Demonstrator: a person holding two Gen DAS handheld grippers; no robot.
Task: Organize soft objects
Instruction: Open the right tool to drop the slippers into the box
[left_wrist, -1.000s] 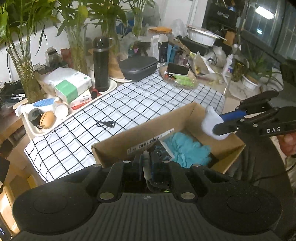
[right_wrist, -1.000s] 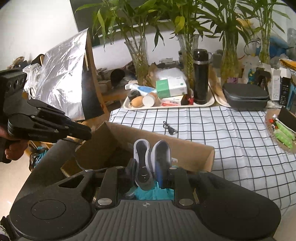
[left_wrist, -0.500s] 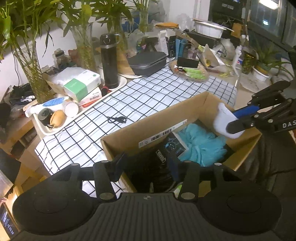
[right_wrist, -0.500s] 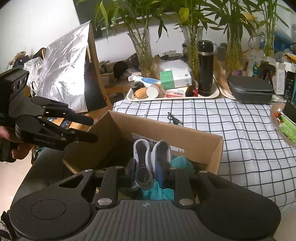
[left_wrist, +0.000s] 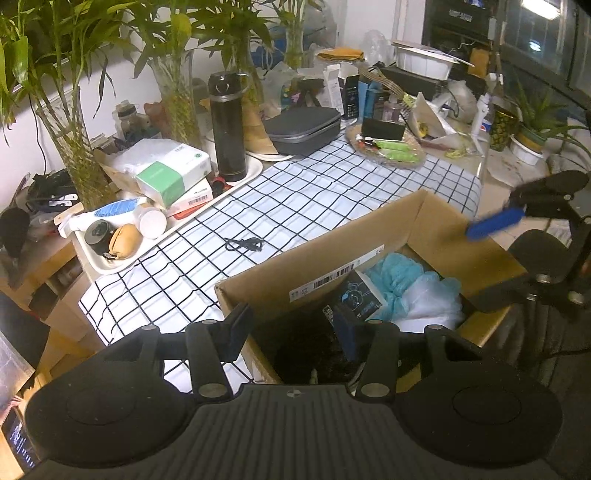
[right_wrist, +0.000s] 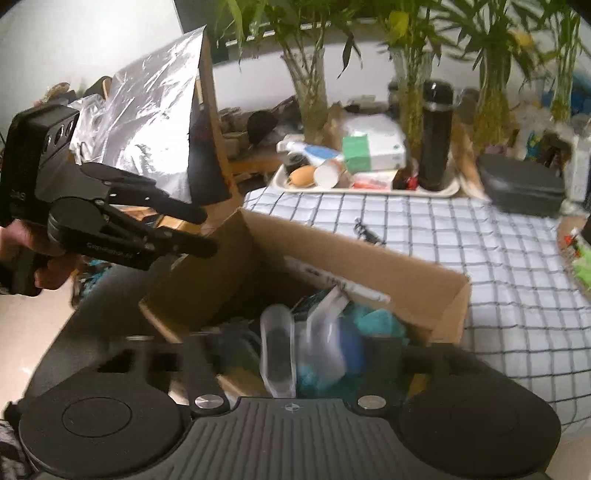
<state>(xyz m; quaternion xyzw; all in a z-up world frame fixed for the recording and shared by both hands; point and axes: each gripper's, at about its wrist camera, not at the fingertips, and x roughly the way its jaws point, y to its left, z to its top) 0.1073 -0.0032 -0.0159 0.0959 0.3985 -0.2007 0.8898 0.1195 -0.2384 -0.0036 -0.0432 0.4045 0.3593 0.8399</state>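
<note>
On the checked tablecloth (left_wrist: 332, 192): one open cardboard box (left_wrist: 424, 221), holding teal soft fabric (left_wrist: 397, 275), a white slipper pair (right_wrist: 295, 343) (blurred, lying loose) and a dark packet (left_wrist: 360, 299). Behind: cream tray (left_wrist: 236, 181) with black flask (left_wrist: 226, 125), tissue pack (left_wrist: 173, 173); small black cable (left_wrist: 243, 244). Right gripper (right_wrist: 306, 354) has just been opening, jaws wide, gripping nothing; left gripper (left_wrist: 291, 332) parted, empty.

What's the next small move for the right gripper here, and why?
Probably lift the right gripper clear of the cardboard box. Its jaws have just been opening, and nothing shows between them; the white item now lies inside on the blue cloth. The left gripper is open and empty beside the box.
</note>
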